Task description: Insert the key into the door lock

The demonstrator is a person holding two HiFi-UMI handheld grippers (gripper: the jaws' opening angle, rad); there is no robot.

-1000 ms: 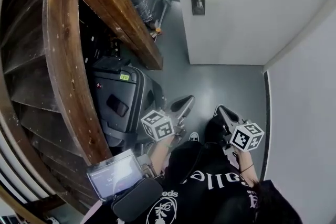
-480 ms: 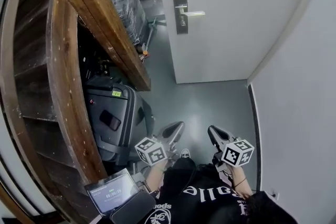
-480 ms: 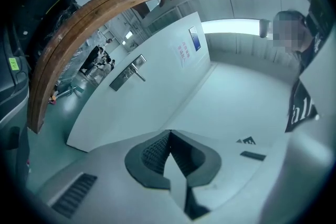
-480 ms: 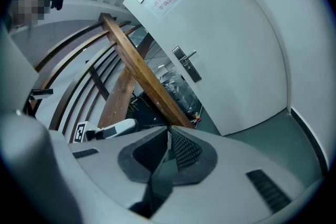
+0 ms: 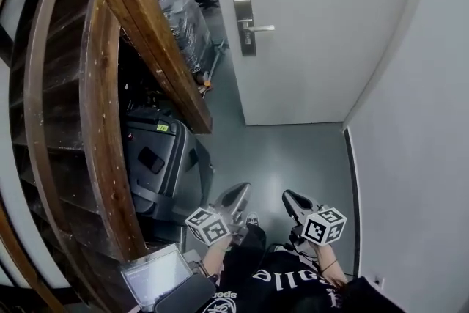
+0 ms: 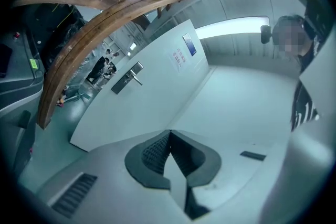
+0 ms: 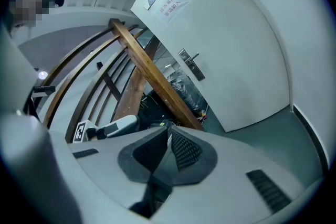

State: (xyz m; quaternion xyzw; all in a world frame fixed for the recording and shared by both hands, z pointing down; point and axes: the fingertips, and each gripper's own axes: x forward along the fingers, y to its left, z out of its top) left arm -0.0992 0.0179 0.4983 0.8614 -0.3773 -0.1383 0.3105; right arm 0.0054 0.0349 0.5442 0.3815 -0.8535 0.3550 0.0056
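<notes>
Since a second ago the lock (image 5: 247, 46) has slid to the left in the head view, and both grippers show lower in the picture, far under it.

Between the pads of the right gripper (image 7: 168, 131) a thin pale strip is pinched. I take it for the key (image 7: 167, 135) seen edge-on, but it is too small to be sure. Those jaws are pressed together on it. The jaws of the left gripper (image 6: 169, 137) also meet at the tips, and nothing shows between them.

Both grippers are well apart from the lock and point roughly toward it, the right one somewhat to the right of it. The lock sits in the metal plate on the door (image 5: 315, 26), just under the handle (image 5: 259, 28). A wooden stair rail (image 5: 146, 33) runs to the left of the lock.

The approach is not yet done, I think. To do it well, the right gripper should come up to the height of the lock and face it squarely, with the key in line with the slot. The grip should remain firm, so the key does not twist when it touches the plate. The left gripper can keep away from the handle.
</notes>
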